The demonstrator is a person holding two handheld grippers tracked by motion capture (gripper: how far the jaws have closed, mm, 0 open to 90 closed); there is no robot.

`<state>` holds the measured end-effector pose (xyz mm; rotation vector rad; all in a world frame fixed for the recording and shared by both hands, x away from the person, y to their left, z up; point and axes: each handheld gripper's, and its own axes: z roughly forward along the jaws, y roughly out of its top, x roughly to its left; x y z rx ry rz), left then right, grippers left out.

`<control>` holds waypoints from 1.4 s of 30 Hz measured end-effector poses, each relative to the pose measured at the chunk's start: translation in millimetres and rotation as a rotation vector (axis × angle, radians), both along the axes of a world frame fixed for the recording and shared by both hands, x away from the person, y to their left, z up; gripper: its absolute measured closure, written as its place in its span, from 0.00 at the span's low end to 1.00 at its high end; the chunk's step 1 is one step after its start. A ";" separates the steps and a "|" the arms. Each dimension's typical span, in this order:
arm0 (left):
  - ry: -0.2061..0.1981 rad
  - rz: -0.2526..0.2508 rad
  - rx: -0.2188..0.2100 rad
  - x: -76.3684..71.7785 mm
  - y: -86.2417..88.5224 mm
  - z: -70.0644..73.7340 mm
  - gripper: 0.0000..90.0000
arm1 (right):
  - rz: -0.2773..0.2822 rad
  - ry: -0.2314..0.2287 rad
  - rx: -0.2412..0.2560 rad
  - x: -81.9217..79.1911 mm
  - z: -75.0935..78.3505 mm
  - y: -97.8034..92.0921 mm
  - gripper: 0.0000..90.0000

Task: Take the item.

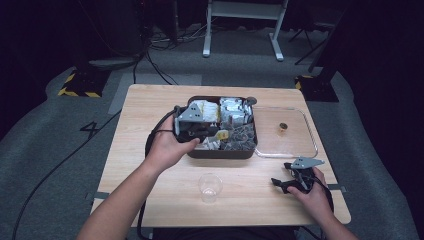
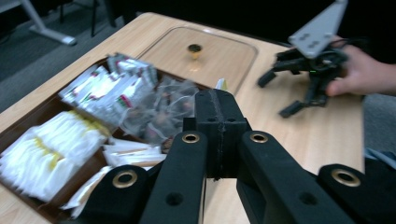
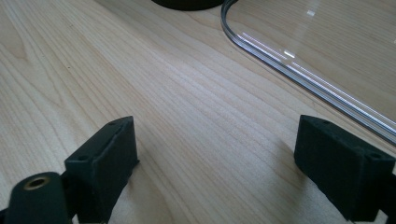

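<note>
The left hand-held gripper (image 1: 212, 134) is held over the near left part of a dark compartment tray (image 1: 222, 153) in the middle of the wooden counter (image 1: 135, 150). Its jaws are pressed together, and a small yellowish item (image 1: 222, 134) sits right at their tips; whether they pinch it I cannot tell. The tray holds white and yellow packets (image 2: 51, 149) on the left, and silvery packets (image 2: 112, 86) and dark sachets (image 2: 161, 109) farther along. A clear plastic cup (image 1: 210, 187) stands upright near the front edge of the counter. Just right of the tray lies a clear lid (image 1: 305, 145) with a small gold knob (image 1: 283, 128). The right hand-held gripper (image 1: 285, 184) rests low on the counter near the lid's front corner, jaws spread wide apart with bare wood between them
</note>
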<state>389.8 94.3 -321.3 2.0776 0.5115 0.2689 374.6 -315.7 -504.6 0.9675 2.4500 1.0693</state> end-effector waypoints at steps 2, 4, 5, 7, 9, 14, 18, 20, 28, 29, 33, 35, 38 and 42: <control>-0.004 -0.021 -0.008 -8.9 -0.2 0.2 1.00 | 0.000 -0.001 0.000 0.1 0.0 0.0 0.15; -0.011 -0.039 -0.012 -17.2 0.0 0.6 1.00 | 0.000 -0.001 0.000 0.1 0.0 0.0 0.15; -0.014 -0.046 -0.017 -21.0 0.1 0.7 1.00 | 0.000 0.000 0.000 0.0 0.0 0.0 0.15; -0.019 -0.060 -0.024 -27.8 0.5 0.5 1.00 | 0.000 0.000 0.000 0.0 0.0 0.0 0.15; -0.022 -0.071 -0.031 -33.7 0.6 -0.9 1.00 | 0.001 -0.001 0.000 0.1 0.0 0.0 0.15; -0.032 -0.094 -0.056 -47.3 2.1 -7.2 1.00 | 0.000 0.000 0.000 0.0 0.0 0.0 0.15; -0.026 -0.104 -0.077 -56.3 4.1 -14.5 1.00 | 0.000 0.000 0.000 0.0 0.0 0.0 0.15; -0.027 -0.107 -0.076 -60.4 3.8 -18.7 1.00 | 0.001 -0.001 0.000 0.1 0.0 0.0 0.15; -0.037 -0.091 -0.074 -70.5 3.0 -45.6 1.00 | 0.000 0.000 0.000 0.0 0.0 0.0 0.15; -0.030 -0.092 -0.074 -71.3 3.5 -48.1 1.00 | 0.000 0.000 0.000 0.0 0.0 0.0 0.15; -0.012 -0.094 -0.082 -73.8 4.7 -58.6 1.00 | 0.000 -0.001 0.000 0.1 0.0 0.0 0.15; -0.008 -0.091 -0.084 -74.9 4.8 -62.8 1.00 | 0.000 -0.001 0.000 0.0 0.0 0.0 0.15; 0.000 -0.094 -0.091 -75.9 4.7 -68.9 1.00 | 0.000 -0.001 0.000 0.1 0.0 0.0 0.15; 0.013 -0.101 -0.087 -76.1 2.9 -76.1 1.00 | 0.000 -0.001 0.000 0.0 0.0 0.0 0.15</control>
